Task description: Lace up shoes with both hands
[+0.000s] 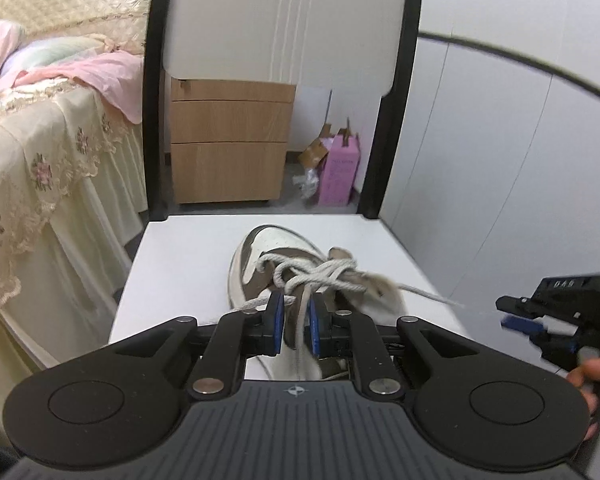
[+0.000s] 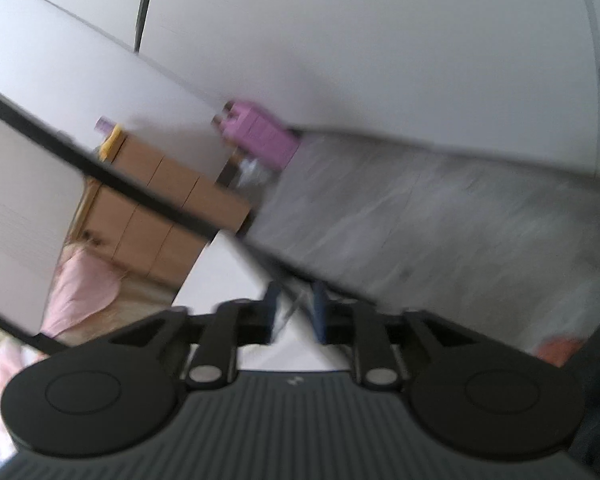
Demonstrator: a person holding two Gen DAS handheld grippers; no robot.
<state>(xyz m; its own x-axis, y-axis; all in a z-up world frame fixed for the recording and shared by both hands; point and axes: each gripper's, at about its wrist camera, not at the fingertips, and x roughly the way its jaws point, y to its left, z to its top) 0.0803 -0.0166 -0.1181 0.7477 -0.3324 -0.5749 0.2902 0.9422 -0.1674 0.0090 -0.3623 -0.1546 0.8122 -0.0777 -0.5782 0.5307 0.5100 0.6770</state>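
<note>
Centrally, on the white table: one brown-and-white shoe, laces knotted loosely over its tongue; left gripper just before the shoe, jaws narrow, a lace strand between them (contact unclear); right gripper right of the shoe, jaws parted, empty.

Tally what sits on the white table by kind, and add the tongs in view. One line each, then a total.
Shoe: 1
Knotted shoelace: 1
Tongs: 2, the left tongs over the shoe and the right tongs off to the side
Total: 4
</note>
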